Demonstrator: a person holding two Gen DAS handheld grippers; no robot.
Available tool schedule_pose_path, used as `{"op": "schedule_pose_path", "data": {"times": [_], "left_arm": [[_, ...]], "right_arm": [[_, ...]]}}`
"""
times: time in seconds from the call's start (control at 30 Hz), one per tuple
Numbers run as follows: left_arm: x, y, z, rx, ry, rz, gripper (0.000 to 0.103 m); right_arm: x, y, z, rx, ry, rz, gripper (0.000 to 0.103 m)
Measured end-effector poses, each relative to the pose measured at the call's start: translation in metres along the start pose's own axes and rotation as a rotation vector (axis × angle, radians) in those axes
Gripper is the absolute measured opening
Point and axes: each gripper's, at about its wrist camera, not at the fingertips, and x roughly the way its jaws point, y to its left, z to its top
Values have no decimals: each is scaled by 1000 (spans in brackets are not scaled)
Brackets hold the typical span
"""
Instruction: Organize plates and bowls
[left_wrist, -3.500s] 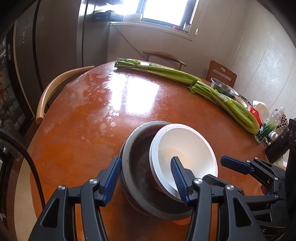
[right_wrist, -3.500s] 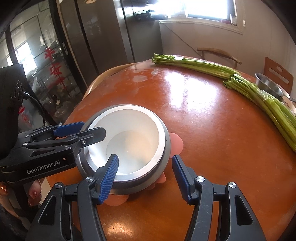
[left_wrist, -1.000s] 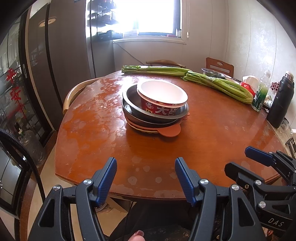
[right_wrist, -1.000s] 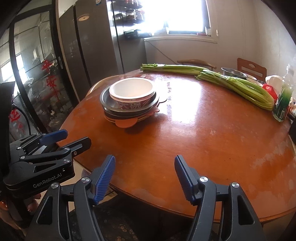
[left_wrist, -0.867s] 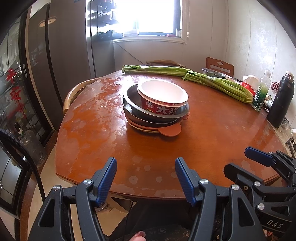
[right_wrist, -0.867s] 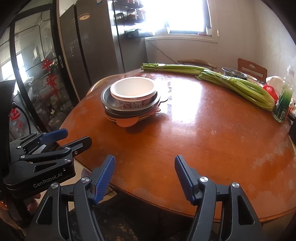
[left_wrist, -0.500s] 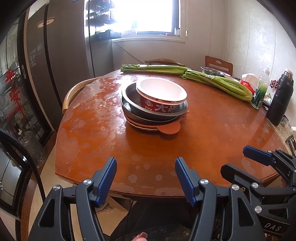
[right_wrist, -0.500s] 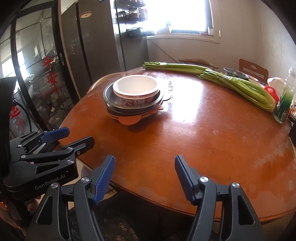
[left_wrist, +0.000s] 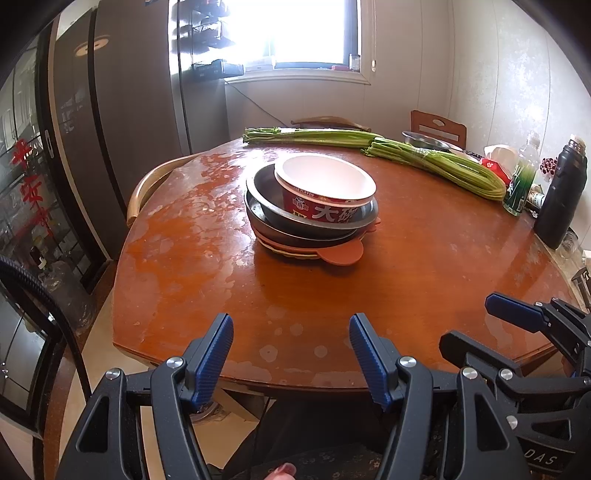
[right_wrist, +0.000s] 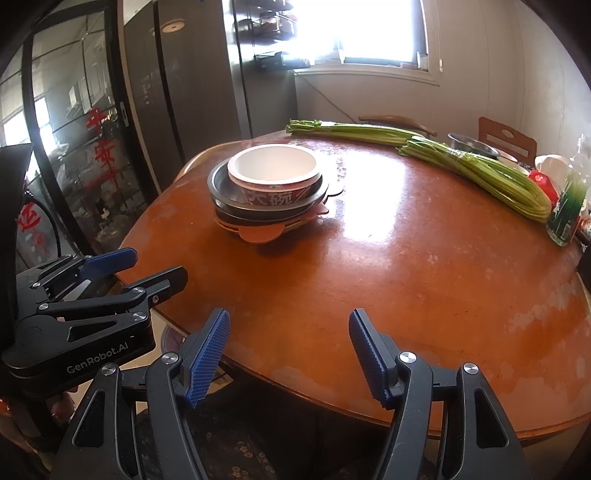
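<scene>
- Kitchen w/ bright window; round orange-brown wooden table.
- Two long green celery bunches along table's far side.
- Stack of dark metal plates on orange silicone mats, table centre-left; red-and-white paper noodle bowl nested on top.
- Left gripper & right gripper: both near table edge, well apart from stack, jaws spread, nothing btw them.

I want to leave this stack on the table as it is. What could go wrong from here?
The bowl sits off-centre in the dark dishes, toward one side, so a knock could tip it or slide it out. The stack rests on a plate whose tab juts out toward the near edge and could be snagged. Both the left gripper and the right gripper are open and well clear of the stack.
</scene>
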Motion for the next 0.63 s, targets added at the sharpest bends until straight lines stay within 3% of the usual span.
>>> {"op": "schedule_pose_path", "data": {"times": [0.43, 0.63], "left_arm": [[11, 9, 3, -16, 21, 10, 65], [36, 30, 31, -32, 64, 30, 65]], "right_arm": [[6, -12, 3, 21, 1, -22, 69], [11, -43, 17, 54, 0, -38, 69]]}}
